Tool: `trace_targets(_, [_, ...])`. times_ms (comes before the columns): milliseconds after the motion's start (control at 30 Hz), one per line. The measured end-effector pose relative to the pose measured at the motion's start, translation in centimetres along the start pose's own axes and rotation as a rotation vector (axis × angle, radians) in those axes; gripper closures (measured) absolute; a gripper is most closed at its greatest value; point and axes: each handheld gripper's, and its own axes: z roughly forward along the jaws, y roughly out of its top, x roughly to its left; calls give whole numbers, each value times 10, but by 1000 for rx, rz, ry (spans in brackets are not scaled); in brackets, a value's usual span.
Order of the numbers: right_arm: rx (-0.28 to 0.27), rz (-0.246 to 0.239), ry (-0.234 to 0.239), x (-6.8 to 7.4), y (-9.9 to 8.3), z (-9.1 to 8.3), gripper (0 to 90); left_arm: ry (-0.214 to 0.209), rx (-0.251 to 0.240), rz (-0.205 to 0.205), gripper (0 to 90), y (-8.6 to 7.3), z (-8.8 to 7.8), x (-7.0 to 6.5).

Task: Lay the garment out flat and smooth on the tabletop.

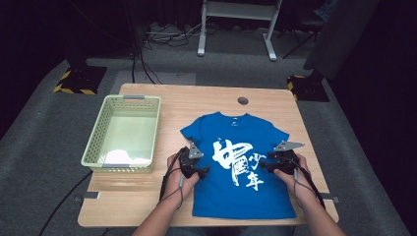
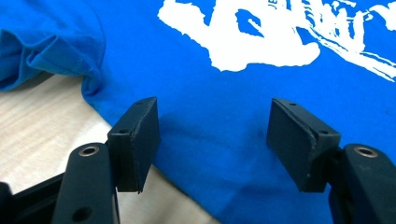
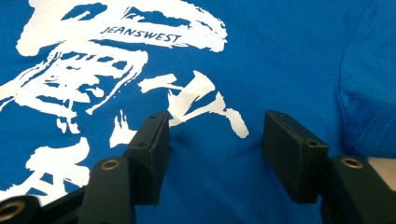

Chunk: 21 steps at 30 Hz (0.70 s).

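Your left gripper (image 1: 202,170) and right gripper (image 1: 261,165) both stand with jaws apart, nothing clamped, over the blue T-shirt (image 1: 236,196) lying flat at the table's (image 1: 147,196) near centre. At ten o'clock sits the green basket (image 1: 96,142), well apart; nothing blocks either claw.

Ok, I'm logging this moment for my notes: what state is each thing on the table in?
Blue T-shirt with white print: spread flat, front up, unfolded.
Pale green plastic basket: upright, something white lying inside.
Left gripper: open over the shirt's edge.
Right gripper: open over the print.
Light wooden table: bears shirt and basket.
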Motion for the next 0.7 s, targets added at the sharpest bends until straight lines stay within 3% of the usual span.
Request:
trace_targets(400, [-43,10,-5,-17,15,18,418,33,6,24,337,10,9,20])
trace_targets(533, [-41,32,30,-17,14,15,417,81,13,-16,307,12,6,13])
trace_targets(700, [-79,27,36,-11,16,-1,417,77,-8,0,302,16,-5,4])
